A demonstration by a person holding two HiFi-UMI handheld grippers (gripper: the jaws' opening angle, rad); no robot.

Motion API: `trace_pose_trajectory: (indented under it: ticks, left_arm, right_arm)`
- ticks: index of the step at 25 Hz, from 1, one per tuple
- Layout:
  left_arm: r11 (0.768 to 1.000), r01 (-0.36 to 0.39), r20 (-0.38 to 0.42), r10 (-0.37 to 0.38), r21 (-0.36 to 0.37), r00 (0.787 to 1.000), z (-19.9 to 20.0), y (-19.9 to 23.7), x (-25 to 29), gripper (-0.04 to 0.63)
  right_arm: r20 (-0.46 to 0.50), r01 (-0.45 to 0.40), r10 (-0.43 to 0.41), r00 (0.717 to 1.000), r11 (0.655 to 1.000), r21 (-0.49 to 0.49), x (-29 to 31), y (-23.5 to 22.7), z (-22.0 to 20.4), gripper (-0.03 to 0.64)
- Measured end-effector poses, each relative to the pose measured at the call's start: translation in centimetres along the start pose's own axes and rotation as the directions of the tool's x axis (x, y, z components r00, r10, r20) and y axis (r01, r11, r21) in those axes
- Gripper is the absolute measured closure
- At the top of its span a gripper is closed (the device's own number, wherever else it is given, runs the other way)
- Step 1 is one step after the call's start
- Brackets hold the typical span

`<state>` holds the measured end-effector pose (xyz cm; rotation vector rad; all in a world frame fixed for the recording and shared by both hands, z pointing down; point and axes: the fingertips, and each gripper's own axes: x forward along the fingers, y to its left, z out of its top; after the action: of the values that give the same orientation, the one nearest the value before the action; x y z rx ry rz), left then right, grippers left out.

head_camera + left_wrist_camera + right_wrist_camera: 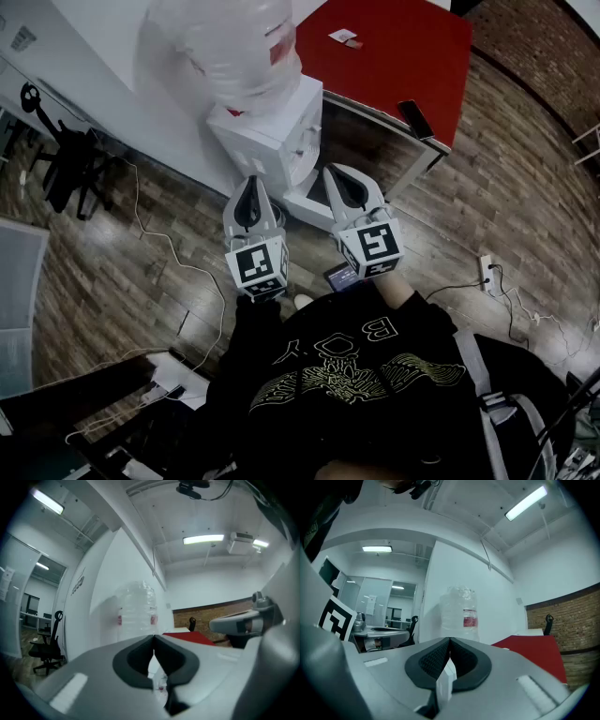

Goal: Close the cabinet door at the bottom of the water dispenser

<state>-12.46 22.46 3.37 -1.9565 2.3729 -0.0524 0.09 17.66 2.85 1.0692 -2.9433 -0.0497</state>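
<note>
The white water dispenser point(267, 131) stands against the wall with a clear bottle point(225, 47) on top. A white panel point(305, 202) juts out low at its front, between my two grippers; it looks like the open cabinet door. My left gripper point(249, 181) and right gripper point(336, 172) are held side by side, level, pointing at the dispenser and short of it. Both are shut with nothing between the fingers. In the left gripper view the jaws meet at the tip point(153, 637) below the bottle point(136, 606). The right gripper point(450, 640) also faces the bottle point(461, 613).
A red table point(394, 56) with a phone point(415, 117) near its edge stands right of the dispenser. A black office chair point(61, 159) is at the left. Cables point(178, 262) and a power strip point(487, 272) lie on the wood floor.
</note>
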Motion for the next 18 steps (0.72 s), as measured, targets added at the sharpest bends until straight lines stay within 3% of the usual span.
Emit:
trace_pose_trajectory:
  ticks: [8,18]
  left_arm:
    - [0.999,0.037,-0.037,-0.038,-0.017,0.999,-1.9,0.6,0.9,0.588]
    - [1.0,0.023,-0.071,-0.024,-0.017,0.997,-3.7,-1.1,7.7,0.588]
  right_arm:
    - [-0.067,0.058,-0.057,0.996,0.998,0.019,0.5,-0.4,-3.0,0.62]
    - [-0.119,-0.01,0.01,0.993,1.0,0.001,5.4,-4.0,-4.9,0.587]
